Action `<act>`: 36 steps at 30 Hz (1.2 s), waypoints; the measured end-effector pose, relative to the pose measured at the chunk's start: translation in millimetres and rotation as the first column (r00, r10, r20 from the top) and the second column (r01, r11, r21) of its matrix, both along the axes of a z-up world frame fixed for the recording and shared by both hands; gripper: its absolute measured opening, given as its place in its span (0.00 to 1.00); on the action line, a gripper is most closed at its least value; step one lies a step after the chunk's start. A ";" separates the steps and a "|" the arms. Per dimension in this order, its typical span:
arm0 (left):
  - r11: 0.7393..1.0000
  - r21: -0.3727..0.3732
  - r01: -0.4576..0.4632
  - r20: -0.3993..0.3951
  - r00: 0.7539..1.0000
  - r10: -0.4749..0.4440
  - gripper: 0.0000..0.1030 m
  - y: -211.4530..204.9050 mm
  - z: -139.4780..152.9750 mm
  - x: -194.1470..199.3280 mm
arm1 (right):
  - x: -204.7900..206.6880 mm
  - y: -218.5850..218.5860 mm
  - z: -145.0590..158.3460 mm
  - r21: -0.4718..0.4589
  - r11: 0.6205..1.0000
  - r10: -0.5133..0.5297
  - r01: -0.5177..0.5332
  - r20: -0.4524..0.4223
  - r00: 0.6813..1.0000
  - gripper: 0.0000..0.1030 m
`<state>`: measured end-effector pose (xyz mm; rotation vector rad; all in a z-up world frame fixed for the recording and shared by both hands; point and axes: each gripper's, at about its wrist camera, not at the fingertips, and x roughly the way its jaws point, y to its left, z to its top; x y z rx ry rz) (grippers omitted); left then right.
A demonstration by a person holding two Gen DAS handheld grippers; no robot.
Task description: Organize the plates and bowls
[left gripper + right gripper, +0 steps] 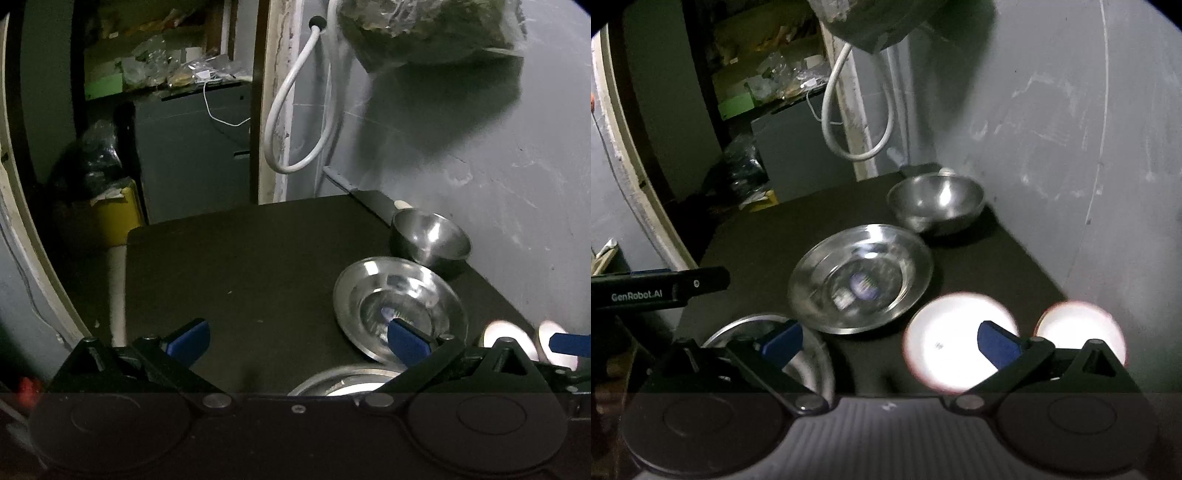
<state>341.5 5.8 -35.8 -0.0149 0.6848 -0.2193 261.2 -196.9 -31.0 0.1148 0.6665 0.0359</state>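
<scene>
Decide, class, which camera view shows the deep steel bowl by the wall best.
The right wrist view: the steel bowl sits whole and large, its inside open to the lens. The left wrist view shows the bowl whole too, but smaller and off to the side.

- A dark table (pixel 757 236) with a matte black top carries all the dishes.
- A steel plate (pixel 860 277) lies near the table's middle, taken here as the landmark.
- A steel bowl (pixel 936 206) stands just behind the plate, toward the wall.
- A second steel dish (pixel 809 354) lies in front of the plate, to its left.
- Two glaring white round dishes, one (pixel 945 339) just right of the plate's front, the other (pixel 1082 328) farther right.
</scene>
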 end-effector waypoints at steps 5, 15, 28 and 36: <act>0.999 -0.020 -0.037 -0.025 0.999 0.036 0.99 -17.5 -7.1 21.4 | 22.4 -12.2 -4.9 -0.034 0.999 0.002 -0.002 0.009 1.000 1.00; 0.997 -0.011 -0.075 -0.147 0.986 0.073 0.99 -52.0 -37.6 57.9 | 71.7 -29.6 -22.9 -0.054 0.997 0.055 -0.056 -0.011 0.998 0.95; 0.992 -0.024 -0.122 -0.200 0.973 0.115 0.80 -66.0 -51.5 71.4 | 113.0 -40.3 -41.4 -0.011 0.989 0.143 -0.145 -0.094 0.985 0.69; 0.992 -0.031 -0.119 -0.219 0.970 0.109 0.60 -69.8 -53.7 74.9 | 120.8 -39.7 -45.1 0.016 0.983 0.183 -0.183 -0.116 0.976 0.55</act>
